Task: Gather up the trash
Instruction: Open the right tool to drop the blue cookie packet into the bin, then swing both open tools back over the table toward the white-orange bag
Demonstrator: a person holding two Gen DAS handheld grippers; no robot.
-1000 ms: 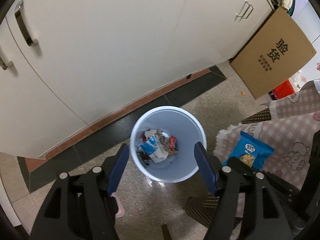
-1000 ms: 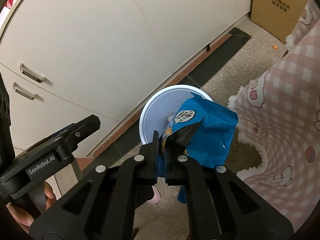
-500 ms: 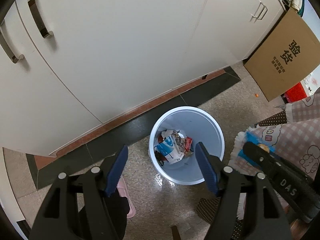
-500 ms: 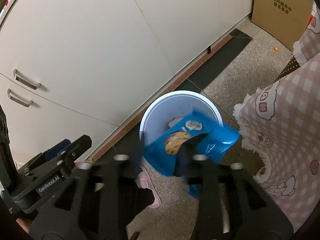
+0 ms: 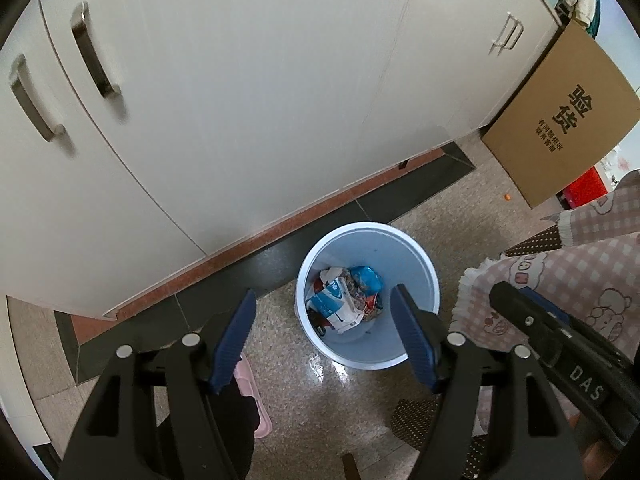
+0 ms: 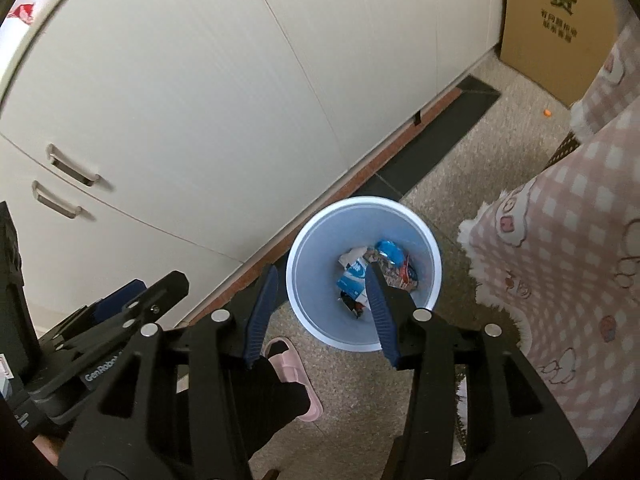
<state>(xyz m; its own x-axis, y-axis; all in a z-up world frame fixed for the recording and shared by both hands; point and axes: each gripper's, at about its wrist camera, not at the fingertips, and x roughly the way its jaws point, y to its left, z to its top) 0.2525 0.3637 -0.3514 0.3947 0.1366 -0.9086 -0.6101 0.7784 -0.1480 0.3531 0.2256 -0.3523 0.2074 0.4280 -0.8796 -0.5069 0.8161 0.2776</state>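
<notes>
Standing on speckled floor (image 5: 352,400): bin (image 5: 416,256) | white cabinets (image 5: 248,80) behind

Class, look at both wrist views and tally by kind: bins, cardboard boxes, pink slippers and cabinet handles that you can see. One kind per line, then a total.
Bins: 1
Cardboard boxes: 1
Pink slippers: 1
Cabinet handles: 3
Total: 6

Snack bag (image 5: 366,278) in bin (image 5: 420,344), w/ cabinet (image 5: 240,80) behind it.
</notes>
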